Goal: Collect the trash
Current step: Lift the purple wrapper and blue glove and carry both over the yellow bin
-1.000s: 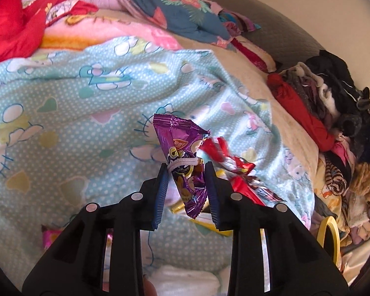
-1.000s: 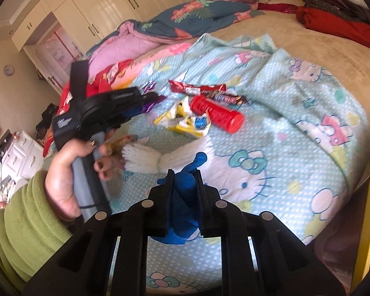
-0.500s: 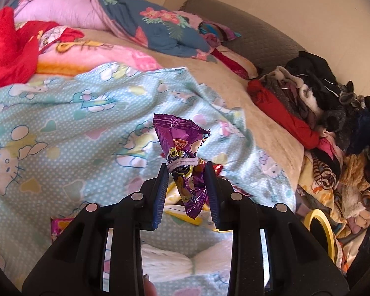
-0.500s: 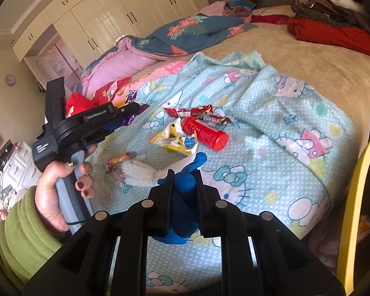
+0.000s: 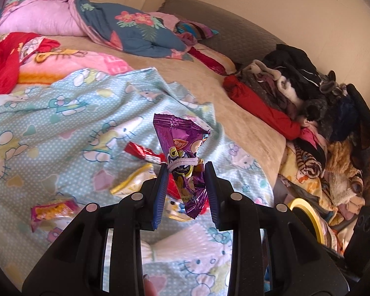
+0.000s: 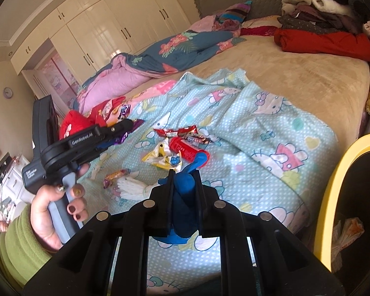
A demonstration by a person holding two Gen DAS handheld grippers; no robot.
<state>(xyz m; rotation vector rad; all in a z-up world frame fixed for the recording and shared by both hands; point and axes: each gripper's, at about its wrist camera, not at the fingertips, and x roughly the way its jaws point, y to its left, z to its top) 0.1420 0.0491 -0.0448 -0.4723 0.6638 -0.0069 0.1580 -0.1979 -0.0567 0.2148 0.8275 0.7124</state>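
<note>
Left tool (image 5: 185,172) pinches the purple wrapper (image 5: 182,153) w/ slack showing, above the bed (image 6: 308,74); it could slip. Right tool (image 6: 183,175) is clamped on a blue scrap (image 6: 183,192); near yellow-rimmed bin (image 6: 333,172) at far right, a drop may miss.

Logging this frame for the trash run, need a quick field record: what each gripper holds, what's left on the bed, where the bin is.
left gripper: shut on purple wrapper, lifted off the blanket
right gripper: shut on blue item, identity unclear
left on blanket: red tube, red wrapper, yellow-white wrapper, small pink-yellow wrapper, white bundle
bin: yellow-rimmed container at the bed's edge, right of the right gripper
</note>
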